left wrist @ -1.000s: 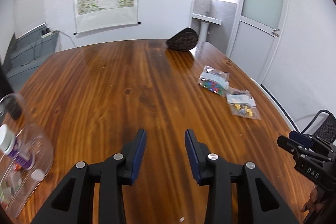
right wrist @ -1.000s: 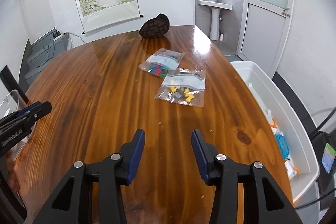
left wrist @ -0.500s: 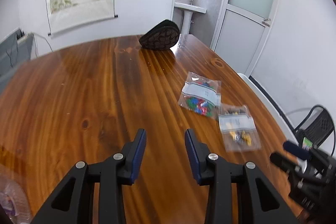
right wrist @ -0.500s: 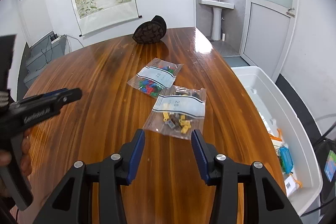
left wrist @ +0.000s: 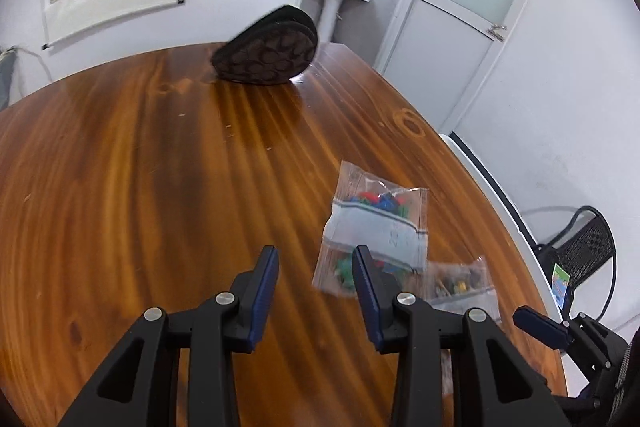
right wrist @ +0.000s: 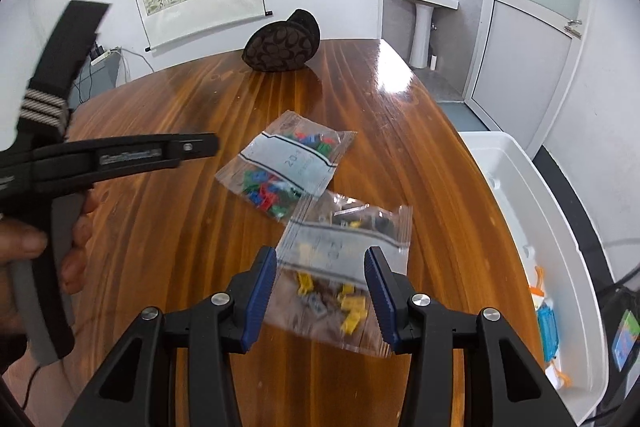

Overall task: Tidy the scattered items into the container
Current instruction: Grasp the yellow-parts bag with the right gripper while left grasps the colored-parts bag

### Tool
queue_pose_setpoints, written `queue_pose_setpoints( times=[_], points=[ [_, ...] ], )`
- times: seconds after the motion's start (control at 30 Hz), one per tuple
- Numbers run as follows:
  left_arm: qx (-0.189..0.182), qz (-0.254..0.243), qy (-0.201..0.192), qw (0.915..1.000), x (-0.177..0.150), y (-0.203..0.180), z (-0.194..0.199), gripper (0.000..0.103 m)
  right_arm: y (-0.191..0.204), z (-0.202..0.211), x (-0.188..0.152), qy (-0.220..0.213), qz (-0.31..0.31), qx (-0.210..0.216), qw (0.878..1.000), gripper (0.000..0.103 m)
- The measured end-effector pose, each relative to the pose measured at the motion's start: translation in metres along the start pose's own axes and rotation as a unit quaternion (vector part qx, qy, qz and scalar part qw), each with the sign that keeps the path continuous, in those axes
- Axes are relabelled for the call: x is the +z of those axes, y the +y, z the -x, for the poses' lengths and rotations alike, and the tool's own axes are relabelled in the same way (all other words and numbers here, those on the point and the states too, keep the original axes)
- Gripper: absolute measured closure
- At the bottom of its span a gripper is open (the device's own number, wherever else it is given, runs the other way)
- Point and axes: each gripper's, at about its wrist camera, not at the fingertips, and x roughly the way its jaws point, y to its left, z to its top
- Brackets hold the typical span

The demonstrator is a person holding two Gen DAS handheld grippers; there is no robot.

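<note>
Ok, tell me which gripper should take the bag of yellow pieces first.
Right. The right gripper is open with the bag of yellow pieces directly ahead between its fingers, and the white bin is on its side. The left gripper faces the multicoloured bag instead.

That long brown wooden table (right wrist: pixel 168 227) is varnished super glossy, with streaky grain and window glare on it. Both little zip bags are thin, clear, crinkly plastic: the one with red, green and blue bits (right wrist: pixel 286 169) and the one with yellow bits (right wrist: pixel 340 267), each with a matt white label strip. My black plastic jaws look matt, with ribbed blue pads (right wrist: pixel 262 297) and shiny metal screws. The white plastic bin (right wrist: pixel 560 243) is smooth, and the brown patterned pouch (right wrist: pixel 282 43) looks like cloth.
</note>
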Motion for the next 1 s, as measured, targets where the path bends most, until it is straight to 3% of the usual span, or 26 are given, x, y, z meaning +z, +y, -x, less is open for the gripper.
queue_pose_setpoints(
  times=[0.3, 0.53, 0.73, 1.0],
  points=[
    [-0.020, -0.040, 0.015, 0.9989, 0.029, -0.021, -0.036, 0.064, -0.012, -0.027, 0.013, 0.012, -0.005, 0.001, 1.000, 0.056],
    [-0.012, -0.056, 0.045, 0.9974, 0.035, -0.033, -0.066, 0.064, -0.012, -0.043, 0.009, 0.041, 0.010, 0.002, 0.999, 0.056],
    [0.016, -0.061, 0.049, 0.9968, 0.029, -0.036, -0.062, 0.068, -0.009, -0.046, 0.005, 0.064, 0.031, 0.013, 0.997, 0.050],
    [0.055, -0.062, 0.040, 0.9958, -0.010, -0.022, -0.028, 0.069, 0.012, -0.027, -0.017, 0.087, 0.069, 0.071, 0.991, 0.050]
  ],
)
